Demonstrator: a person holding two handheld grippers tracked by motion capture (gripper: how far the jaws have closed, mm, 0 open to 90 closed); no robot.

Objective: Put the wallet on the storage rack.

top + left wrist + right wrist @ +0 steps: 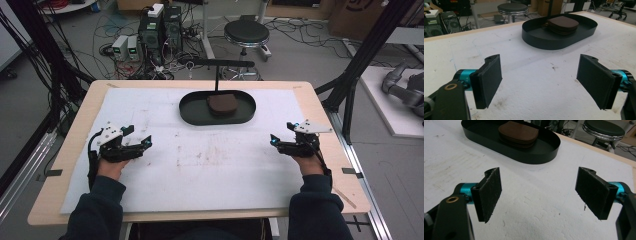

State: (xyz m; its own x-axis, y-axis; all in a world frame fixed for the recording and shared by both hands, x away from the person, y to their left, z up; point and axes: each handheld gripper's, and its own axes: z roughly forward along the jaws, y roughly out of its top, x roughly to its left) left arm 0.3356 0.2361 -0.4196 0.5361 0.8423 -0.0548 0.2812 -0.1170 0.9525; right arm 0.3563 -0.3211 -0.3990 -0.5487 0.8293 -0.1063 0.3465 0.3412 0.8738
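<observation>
Across the table (320, 107): a pale wooden top, almost wholly covered by a white mat (150, 107) with faint brown stains near its middle.
Tray: a black oval tray (192, 114) sits on the mat near the far edge, about midway between the left and right edges; a thin black post with a crossbar (220, 63) rises at its far side.
Leather pouch: a brown, flat, rounded leather pouch (222, 104) lies inside the tray, toward its far wall; the left gripper view shows it (564, 23) lying flat on the tray floor.
Left gripper: the left gripper (142, 142) hovers low over the mat toward the left edge, well apart from the tray, jaws spread wide with nothing between them.
Right gripper: the right gripper (275, 140) hovers toward the right edge, likewise well apart from the tray, jaws wide apart and empty.
Progress: by my reading nothing is begun; the pouch is untouched in the tray, and the reach, the grasp and whatever follows are all left.
Surroundings: beyond the far edge stand a round stool (246, 32), computer boxes (160, 30) and loose cables on the floor.
Obstacles: the mat between grippers and tray is bare; the tray wall and the post beside the pouch could crowd a grasp.
</observation>
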